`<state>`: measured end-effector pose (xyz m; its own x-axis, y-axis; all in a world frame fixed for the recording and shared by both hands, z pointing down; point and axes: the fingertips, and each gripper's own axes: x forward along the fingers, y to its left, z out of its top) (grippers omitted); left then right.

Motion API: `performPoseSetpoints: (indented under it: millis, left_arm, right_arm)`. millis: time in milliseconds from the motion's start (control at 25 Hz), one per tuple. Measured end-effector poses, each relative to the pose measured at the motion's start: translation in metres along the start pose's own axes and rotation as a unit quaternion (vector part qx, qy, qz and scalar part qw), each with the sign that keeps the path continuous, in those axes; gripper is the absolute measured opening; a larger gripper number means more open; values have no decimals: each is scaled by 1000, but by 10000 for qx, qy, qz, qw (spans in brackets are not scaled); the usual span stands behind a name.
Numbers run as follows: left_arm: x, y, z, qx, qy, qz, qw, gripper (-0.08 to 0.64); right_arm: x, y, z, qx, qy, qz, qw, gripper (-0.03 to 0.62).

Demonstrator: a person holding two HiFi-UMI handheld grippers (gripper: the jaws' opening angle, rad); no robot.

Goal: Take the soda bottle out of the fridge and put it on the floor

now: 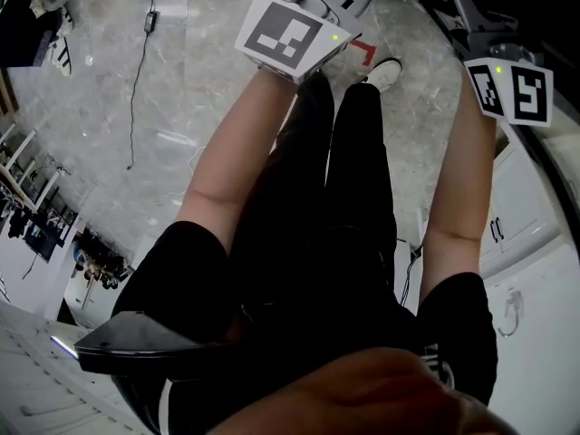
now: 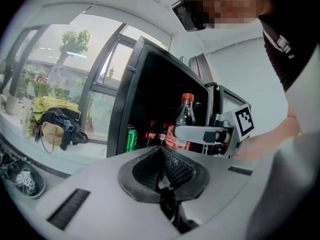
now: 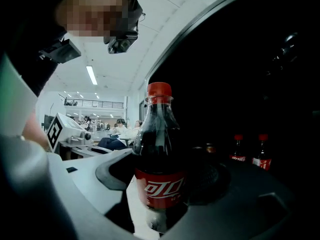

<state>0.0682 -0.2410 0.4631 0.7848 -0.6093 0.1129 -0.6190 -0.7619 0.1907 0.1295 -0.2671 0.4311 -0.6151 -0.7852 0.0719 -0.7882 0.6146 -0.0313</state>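
A soda bottle [image 3: 159, 164] with dark cola, a red cap and a red label stands upright between the jaws of my right gripper [image 3: 160, 186], which is shut on its body. In the left gripper view the same soda bottle [image 2: 183, 126] shows in the right gripper [image 2: 210, 134], just in front of the open black fridge [image 2: 150, 84]. My left gripper [image 2: 162, 156] is shut with nothing in it, and is held back from the fridge. In the head view only the marker cubes show, the left one [image 1: 283, 36] and the right one [image 1: 514, 91].
Small cola bottles [image 2: 156, 133] and a green can [image 2: 131, 139] stand on the fridge shelf. Two more small bottles [image 3: 250, 153] show in the dark interior. Grey marble floor [image 1: 136, 107] lies below, with a cable [image 1: 140, 62] and the person's legs [image 1: 335, 170].
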Motion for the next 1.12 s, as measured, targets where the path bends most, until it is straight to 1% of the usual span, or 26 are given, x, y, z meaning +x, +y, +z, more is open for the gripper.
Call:
performPoseSetpoints:
  millis: [40,120,200,240,360,440,640,840,1000,1120]
  left_arm:
    - [-6,4,-4,-14,-1,65,10000,5]
    - [-20,13,-18,-131,125,250,9995,5]
    - [-33,23,-36,-237,281,448,9983,5]
    - [-38,25,-44,-238,309,471,9981,5]
    - [-48,29,-69,-109,238,332,9991,5]
    - [-57,35,-91,-104,328,357,9988,5]
    - [-80,49,-146,-308,589,532,9964,5]
    - [-92,59,-203,-530,801,625,9934,5]
    - [-91,65,-252,-629,1069,624,9903,5]
    - [-89,62,-286,-716,1204,551,9886,5]
  right_arm:
    - [1,9,-5,-1,11,70,10000,321]
    - [3,26,-21,21,76,202,9998,321]
    - [6,41,-42,92,195,303,9993,321]
    - [8,48,-54,125,274,343,9990,321]
    - [14,65,-94,207,534,428,9974,321]
    - [18,74,-121,268,691,451,9962,321]
    - [21,93,-187,448,1031,413,9928,321]
    - [22,105,-261,600,1392,417,9876,321]
    - [22,111,-320,653,1758,406,9814,321]
    - [17,116,-359,680,2057,396,9755,321]
